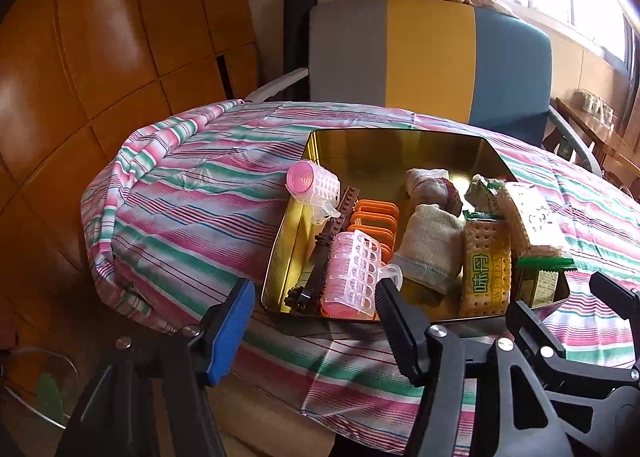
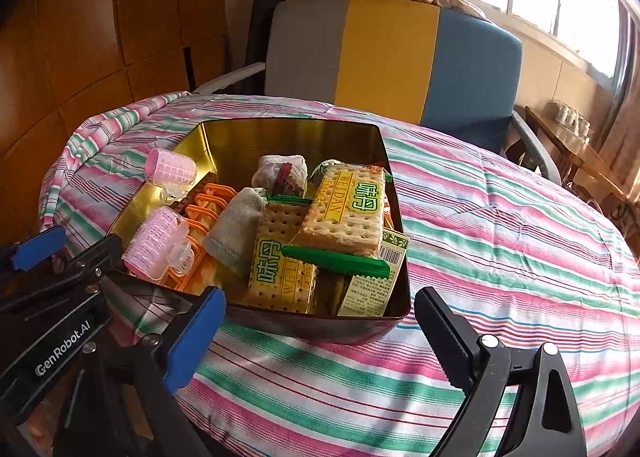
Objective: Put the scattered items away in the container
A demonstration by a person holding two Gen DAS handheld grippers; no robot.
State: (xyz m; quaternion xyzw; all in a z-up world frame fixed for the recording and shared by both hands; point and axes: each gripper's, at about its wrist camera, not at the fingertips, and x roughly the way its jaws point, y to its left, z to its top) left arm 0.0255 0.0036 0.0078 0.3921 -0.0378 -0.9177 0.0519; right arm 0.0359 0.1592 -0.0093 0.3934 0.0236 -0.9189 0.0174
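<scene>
The left gripper point(image 1: 316, 321) has its jaws spread wide with nothing between them, hanging just short of the near rim of the gold tin point(image 1: 356, 149), which lies at 12 o'clock from it on the striped tabletop point(image 1: 180, 193). The right gripper point(image 2: 320, 333) is likewise parted and empty, the same tin point(image 2: 280, 129) at its 12 o'clock, its near wall just beyond the fingertips. In the right wrist view the left gripper's body point(image 2: 60, 297) shows at 9 o'clock.

Inside the tin, at its near left corner, a pink hair roller point(image 1: 354, 275) lies on its side over a brown toothed comb point(image 1: 328, 241) and a stack of orange clips point(image 1: 374, 217). A second pink roller point(image 1: 314, 187) perches on the tin's left rim at 11 o'clock, half in and half over the edge. In the middle lie a pale rolled sock point(image 1: 430, 251) and, behind it at 12 o'clock, a cloth bundle with a dark red patch point(image 1: 432, 187). At the right side cracker packets point(image 2: 344, 209) with green-trimmed wrappers are piled, one lying flat on another point(image 2: 280, 261), with a printed packet point(image 2: 376, 277) wedged against the right wall.

Beyond the tabletop at 12 o'clock stands a chair with grey, yellow and blue panels point(image 1: 428, 57).
</scene>
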